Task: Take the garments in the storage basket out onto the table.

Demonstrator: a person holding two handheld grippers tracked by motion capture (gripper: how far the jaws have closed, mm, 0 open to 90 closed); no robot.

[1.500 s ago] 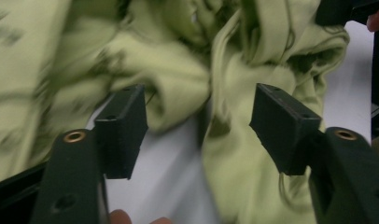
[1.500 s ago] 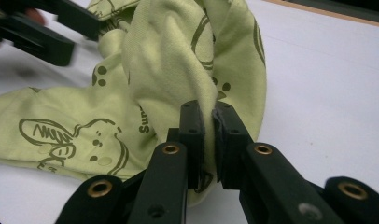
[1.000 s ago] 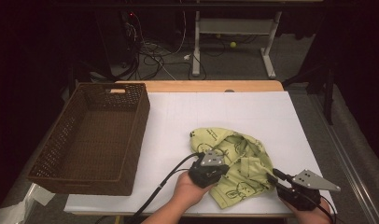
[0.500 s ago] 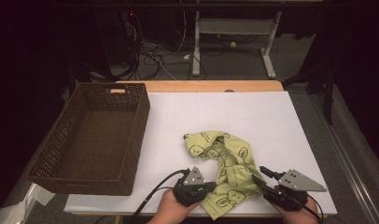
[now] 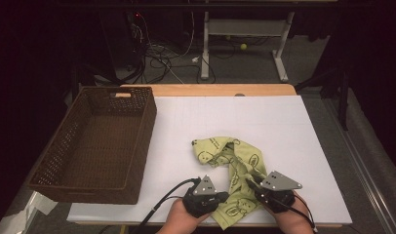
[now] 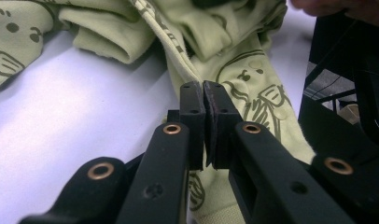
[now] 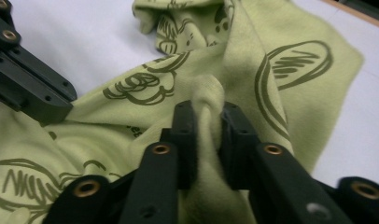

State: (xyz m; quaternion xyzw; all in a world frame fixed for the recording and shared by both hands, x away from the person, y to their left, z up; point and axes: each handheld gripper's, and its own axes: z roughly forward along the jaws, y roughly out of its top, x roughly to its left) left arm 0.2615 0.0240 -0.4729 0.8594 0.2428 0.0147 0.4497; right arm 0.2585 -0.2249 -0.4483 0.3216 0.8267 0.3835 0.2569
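Left hand-held gripper pinching green printed cloth, right hand-held gripper just closed on a fold

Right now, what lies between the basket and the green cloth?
Only bare white table top. The high view shows nothing between the brown basket and the green cloth.

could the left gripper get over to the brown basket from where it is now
Probably yes. The wicker basket sits to the left gripper's left with bare white table between. But its jaws are shut on the green printed cloth, so the cloth would drag along.
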